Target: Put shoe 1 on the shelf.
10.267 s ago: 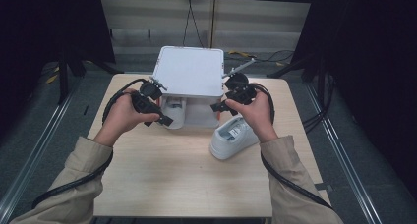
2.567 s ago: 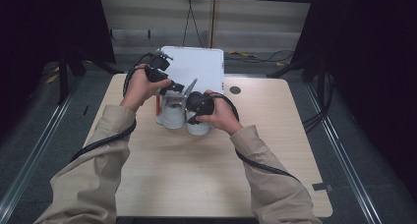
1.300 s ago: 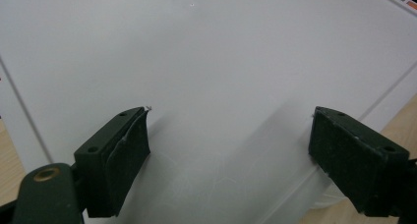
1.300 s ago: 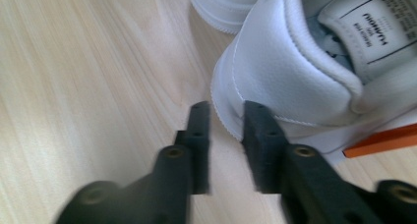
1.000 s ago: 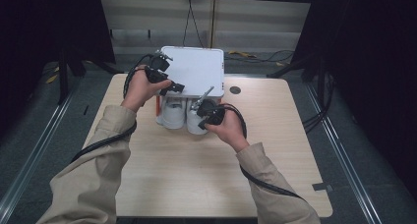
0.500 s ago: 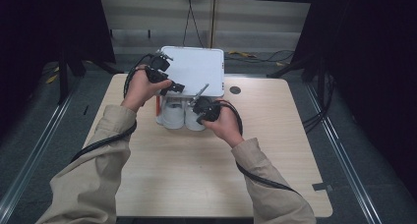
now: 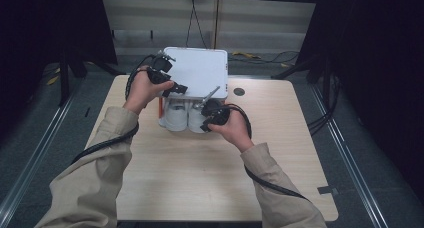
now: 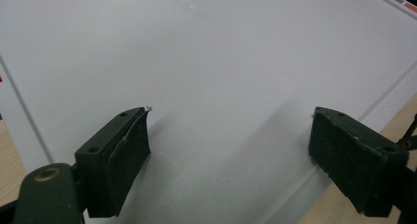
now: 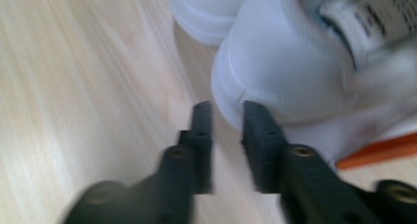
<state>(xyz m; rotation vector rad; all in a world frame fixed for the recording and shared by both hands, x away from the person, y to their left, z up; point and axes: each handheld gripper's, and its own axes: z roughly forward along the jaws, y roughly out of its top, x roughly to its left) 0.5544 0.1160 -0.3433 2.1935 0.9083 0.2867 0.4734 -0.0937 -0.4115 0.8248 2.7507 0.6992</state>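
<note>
I'm packing a pair of white shoes into the shoebox at the far side of the table (image 7: 165, 188). My left gripper (image 7: 170, 88) rests spread wide, empty, on the white lid (image 7: 197, 70), propping it up. Both shoes sit under it, heels toward me, touching: the left shoe (image 7: 176, 117) and the right shoe (image 7: 197, 120). My right gripper (image 9: 227, 123) hovers at that heel, jaws just parting, a narrow gap, nothing between them. Next, I judge, comes nudging the heel in and lowering the lid.
</note>
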